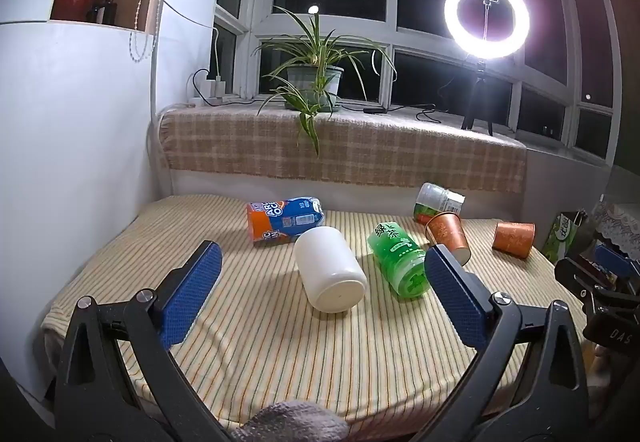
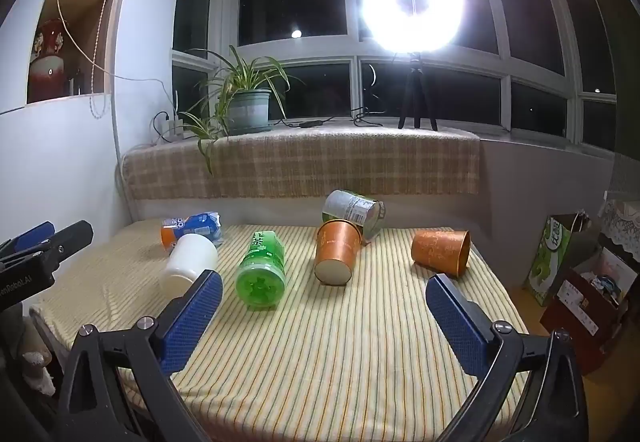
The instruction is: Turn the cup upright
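We hold our left gripper (image 1: 322, 272) spread wide above the striped cloth (image 1: 280, 346), gripping nothing; the white cup (image 1: 330, 269) lies on its side between its fingers, base toward us. Our right gripper (image 2: 324, 296) is spread too and holds nothing, with 2 orange cups (image 2: 337, 252) (image 2: 441, 251) toppled ahead, beside the green bottle (image 2: 262, 270).

Ring light (image 2: 412, 2) glare hides its phone holder

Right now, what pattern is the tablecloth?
The tablecloth has thin yellow-orange stripes; clearest from the right wrist.
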The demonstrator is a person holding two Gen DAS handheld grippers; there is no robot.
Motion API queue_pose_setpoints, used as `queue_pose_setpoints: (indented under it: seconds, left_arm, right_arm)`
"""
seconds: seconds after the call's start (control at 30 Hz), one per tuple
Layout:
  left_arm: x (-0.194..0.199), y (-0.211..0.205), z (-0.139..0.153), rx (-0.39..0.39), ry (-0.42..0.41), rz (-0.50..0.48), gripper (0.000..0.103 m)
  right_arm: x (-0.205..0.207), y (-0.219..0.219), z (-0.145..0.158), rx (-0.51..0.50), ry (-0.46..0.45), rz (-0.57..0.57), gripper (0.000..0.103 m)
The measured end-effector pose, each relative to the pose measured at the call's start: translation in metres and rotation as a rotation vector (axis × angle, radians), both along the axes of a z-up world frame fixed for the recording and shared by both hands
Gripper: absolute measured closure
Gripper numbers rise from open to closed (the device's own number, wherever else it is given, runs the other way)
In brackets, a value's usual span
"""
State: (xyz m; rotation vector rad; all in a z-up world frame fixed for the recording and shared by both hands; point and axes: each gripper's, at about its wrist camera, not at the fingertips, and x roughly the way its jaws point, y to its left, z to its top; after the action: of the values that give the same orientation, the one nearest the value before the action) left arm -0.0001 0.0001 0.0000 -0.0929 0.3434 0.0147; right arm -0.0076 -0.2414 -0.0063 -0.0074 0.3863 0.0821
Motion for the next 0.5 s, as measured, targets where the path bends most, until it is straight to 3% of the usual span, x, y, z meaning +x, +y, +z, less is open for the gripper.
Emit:
queue_pose_setpoints:
  seconds: [0.5]
  left_arm:
    - [-0.0015, 0.0075, 0.0021, 0.003, -0.005, 0.004, 0.0]
  right_arm:
    - [-0.0012, -0.0004, 0.0011, 0.012, -0.009, 0.001, 0.0]
